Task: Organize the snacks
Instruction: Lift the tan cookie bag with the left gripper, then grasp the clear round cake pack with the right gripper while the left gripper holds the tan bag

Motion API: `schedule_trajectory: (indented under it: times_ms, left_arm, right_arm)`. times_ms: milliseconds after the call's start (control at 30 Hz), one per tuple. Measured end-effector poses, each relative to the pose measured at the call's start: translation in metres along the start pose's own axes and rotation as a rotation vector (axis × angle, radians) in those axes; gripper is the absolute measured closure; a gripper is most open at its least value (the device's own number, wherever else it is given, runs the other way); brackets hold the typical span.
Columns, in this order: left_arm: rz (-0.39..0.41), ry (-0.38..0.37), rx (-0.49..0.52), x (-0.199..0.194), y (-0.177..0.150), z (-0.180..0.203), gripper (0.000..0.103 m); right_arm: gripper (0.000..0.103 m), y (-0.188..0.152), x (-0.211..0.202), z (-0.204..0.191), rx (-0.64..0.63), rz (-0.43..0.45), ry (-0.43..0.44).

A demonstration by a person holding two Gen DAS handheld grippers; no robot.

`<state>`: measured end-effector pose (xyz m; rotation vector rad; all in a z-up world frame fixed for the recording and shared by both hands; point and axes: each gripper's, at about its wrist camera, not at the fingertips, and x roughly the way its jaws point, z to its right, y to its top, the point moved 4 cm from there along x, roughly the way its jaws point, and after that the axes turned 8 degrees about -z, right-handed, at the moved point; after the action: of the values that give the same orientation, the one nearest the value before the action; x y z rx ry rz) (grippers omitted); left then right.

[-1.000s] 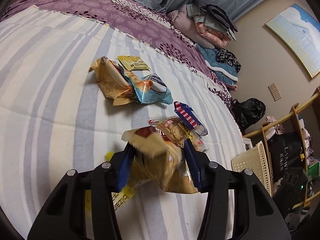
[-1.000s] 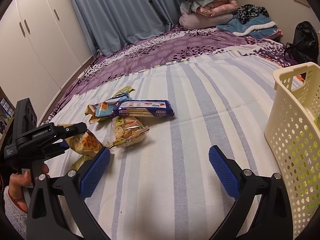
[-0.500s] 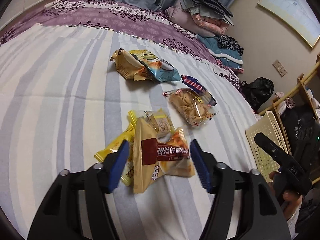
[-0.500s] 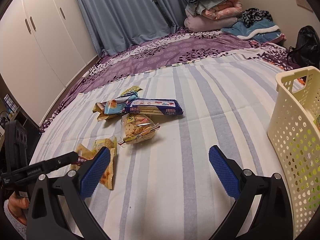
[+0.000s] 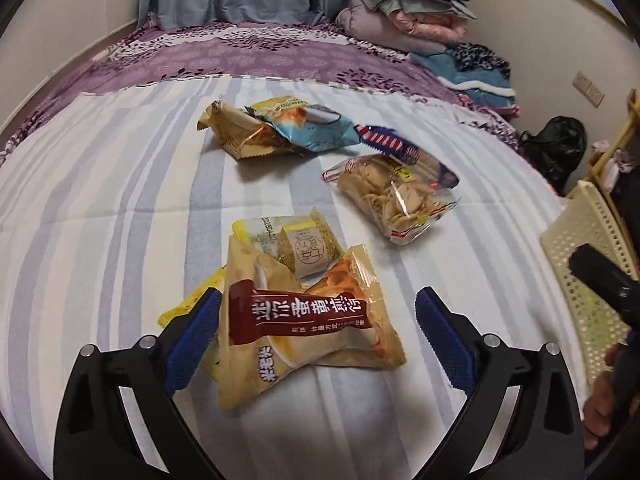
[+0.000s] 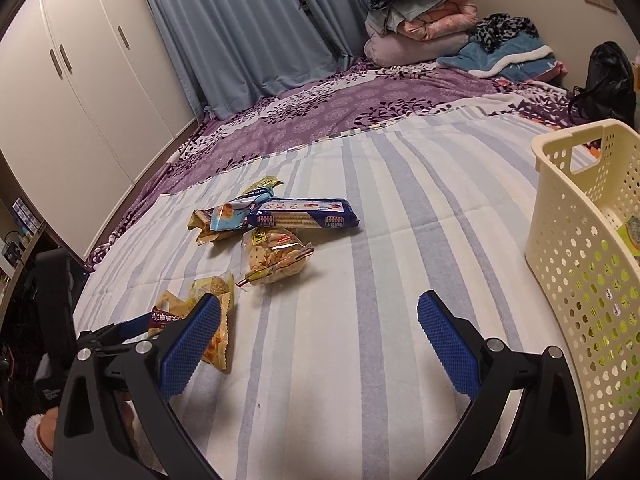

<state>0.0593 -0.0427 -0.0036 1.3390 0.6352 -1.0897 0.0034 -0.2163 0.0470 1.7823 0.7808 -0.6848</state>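
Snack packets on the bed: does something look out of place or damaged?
Nothing is torn or spilled. The packets lie in loose, overlapping heaps on the striped sheet, outside the cream basket. Both tongs are open.

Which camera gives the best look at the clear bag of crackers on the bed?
The left wrist view. There the clear bag of crackers lies large and unblocked, with its crackers and red-edged seal visible. The right wrist view shows the same bag smaller and farther off, just below the blue biscuit pack.

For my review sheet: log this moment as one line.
left hand-held gripper: open, around tan snack packet lying on bed | right hand-held gripper: open, empty | basket: right side
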Motion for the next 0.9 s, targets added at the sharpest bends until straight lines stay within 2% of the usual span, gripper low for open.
schedule_trajectory:
  times_ms: [200, 300, 333, 367, 400, 600, 733, 900]
  left_arm:
    - [0.002, 0.100, 0.017, 0.015, -0.001, 0.007, 0.005]
    - [0.013, 0.113, 0.050, 0.016, -0.002, 0.008, 0.006]
    - [0.018, 0.115, 0.056, 0.014, -0.003, 0.008, 0.009]
    - [0.025, 0.122, 0.065, 0.013, -0.004, 0.008, 0.020]
    - [0.032, 0.123, 0.076, 0.010, -0.005, 0.006, 0.027]
    - [0.055, 0.079, 0.069, -0.009, -0.013, -0.005, 0.041]
    - [0.082, 0.044, 0.053, -0.031, -0.021, -0.019, 0.043]
    - [0.106, 0.039, 0.021, -0.055, -0.028, -0.042, 0.044]
  right_arm:
    - [0.005, -0.003, 0.003, 0.010, 0.026, -0.004, 0.006]
    - [0.005, -0.004, 0.005, 0.013, 0.032, -0.007, 0.007]
    - [0.005, -0.005, 0.006, 0.014, 0.029, -0.007, 0.002]
    - [0.005, -0.005, 0.007, 0.013, 0.024, -0.006, -0.004]
    - [0.005, -0.006, 0.008, 0.013, 0.019, -0.007, -0.009]
    - [0.005, -0.008, 0.013, 0.006, 0.004, -0.024, -0.003]
    - [0.005, -0.010, 0.016, -0.003, -0.016, -0.033, -0.001]
    - [0.005, -0.011, 0.018, -0.019, -0.049, -0.046, 0.008]
